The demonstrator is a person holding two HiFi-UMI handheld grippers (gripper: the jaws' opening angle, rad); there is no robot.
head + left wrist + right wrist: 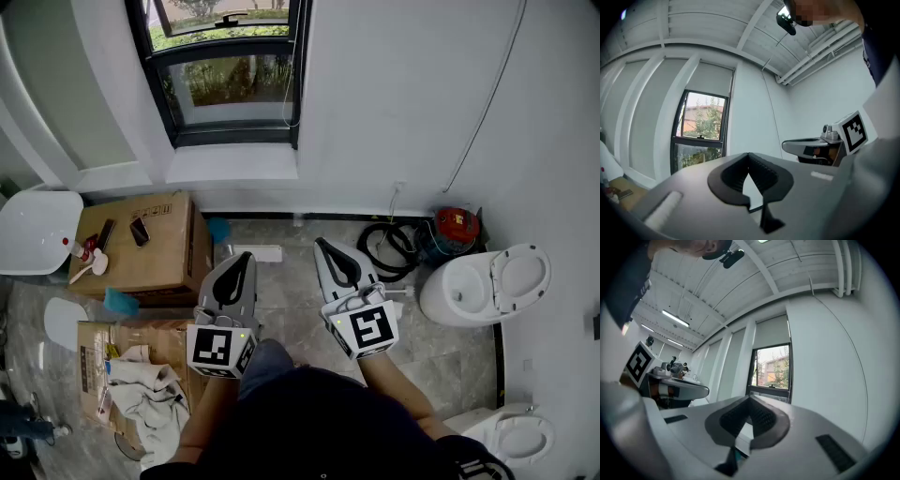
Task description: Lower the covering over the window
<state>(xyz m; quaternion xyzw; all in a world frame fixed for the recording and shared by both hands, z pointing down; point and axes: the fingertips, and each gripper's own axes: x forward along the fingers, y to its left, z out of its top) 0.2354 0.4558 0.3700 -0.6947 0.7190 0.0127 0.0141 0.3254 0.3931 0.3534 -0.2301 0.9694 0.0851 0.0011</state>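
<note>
left hand-held gripper point(246, 258) closed, empty | right hand-held gripper point(320, 243) same | blind point(772, 331) rolled up, ahead and above | risk: thin cord point(285, 94) may slip through jaws

Straight ahead of you the window point(230, 84) sits in the wall point(394, 94), with the blind point(710, 79) above its glass. On the floor point(291, 291), a cardboard box point(159, 253) stands to your left and a toilet point(487, 286) to your right, with a coiled hose point(375, 251) between that toilet and the wall.
</note>
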